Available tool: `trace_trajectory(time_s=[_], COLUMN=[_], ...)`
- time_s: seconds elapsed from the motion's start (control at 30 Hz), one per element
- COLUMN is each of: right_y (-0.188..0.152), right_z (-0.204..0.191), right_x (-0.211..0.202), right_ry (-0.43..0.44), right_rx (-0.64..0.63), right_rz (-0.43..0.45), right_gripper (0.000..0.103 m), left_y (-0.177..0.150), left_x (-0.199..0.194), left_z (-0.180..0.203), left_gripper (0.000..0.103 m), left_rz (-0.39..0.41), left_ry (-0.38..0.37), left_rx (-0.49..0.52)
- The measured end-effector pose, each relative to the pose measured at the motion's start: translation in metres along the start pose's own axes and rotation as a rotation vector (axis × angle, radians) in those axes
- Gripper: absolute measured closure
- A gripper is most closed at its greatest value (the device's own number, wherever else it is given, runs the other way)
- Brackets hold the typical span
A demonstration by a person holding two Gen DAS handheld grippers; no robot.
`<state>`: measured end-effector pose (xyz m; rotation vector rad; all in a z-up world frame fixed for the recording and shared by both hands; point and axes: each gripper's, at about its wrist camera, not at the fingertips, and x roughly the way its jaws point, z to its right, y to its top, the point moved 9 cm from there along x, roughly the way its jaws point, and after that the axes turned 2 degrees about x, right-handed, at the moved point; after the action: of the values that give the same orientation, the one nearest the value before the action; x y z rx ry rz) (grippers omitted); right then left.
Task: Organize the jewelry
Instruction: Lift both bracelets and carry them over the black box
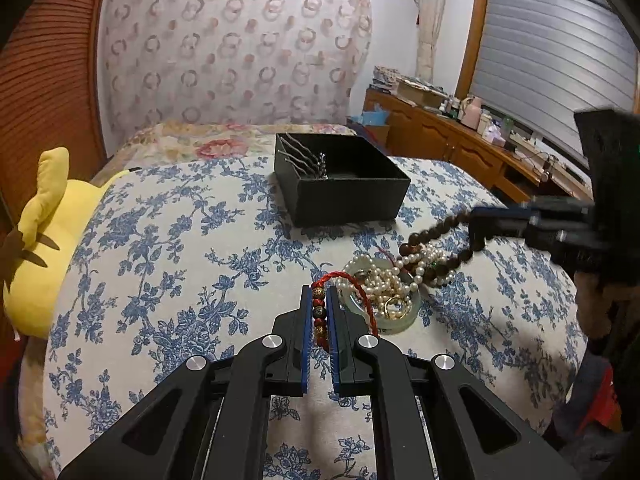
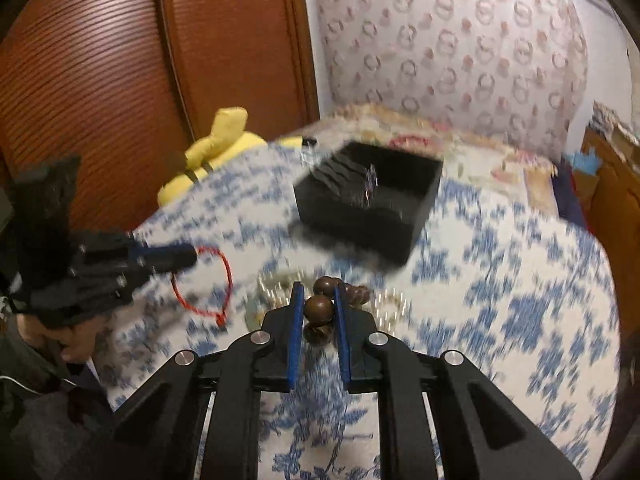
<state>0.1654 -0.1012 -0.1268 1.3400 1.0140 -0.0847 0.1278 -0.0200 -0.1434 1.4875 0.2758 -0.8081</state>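
My left gripper [image 1: 320, 292] is shut on a red cord bracelet with red and gold beads [image 1: 319, 312], held just left of a pile of jewelry. The pile holds a pearl necklace [image 1: 384, 280] and pale jade bangles [image 1: 400, 320] on the floral bedspread. My right gripper [image 2: 318, 288] is shut on a brown wooden bead strand [image 2: 319, 307], which trails from the pile up to that gripper in the left wrist view [image 1: 436, 228]. The left gripper [image 2: 188, 258] with the red cord [image 2: 228, 276] shows in the blurred right wrist view. A black open box [image 1: 340, 184] with hairpins stands behind.
A yellow plush toy [image 1: 44, 236] lies at the bed's left edge. A wooden wardrobe [image 2: 120, 60] stands at the left. A patterned upright mattress [image 1: 236, 48] is behind the bed. A wooden dresser with bottles [image 1: 460, 136] runs along the right, under a window.
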Motion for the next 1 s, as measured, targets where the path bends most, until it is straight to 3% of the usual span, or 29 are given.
trace_trajectory(time_s=[0.73,1.0], right_y=[0.077,0.076], right_z=[-0.016,-0.009], right_x=[-0.087,-0.084], right_ry=[0.012,-0.006], right_rx=[-0.064,-0.05], right_rz=[0.199,0.16], right_gripper=[0.086,0.086], left_y=[0.005,0.007], left_x=[-0.008,-0.013], left_z=[0.0,0.0], left_gripper=[0.097,0.097], left_rz=[0.026,0.037], left_ry=[-0.007,-0.007], left_rx=[-0.01,-0.013])
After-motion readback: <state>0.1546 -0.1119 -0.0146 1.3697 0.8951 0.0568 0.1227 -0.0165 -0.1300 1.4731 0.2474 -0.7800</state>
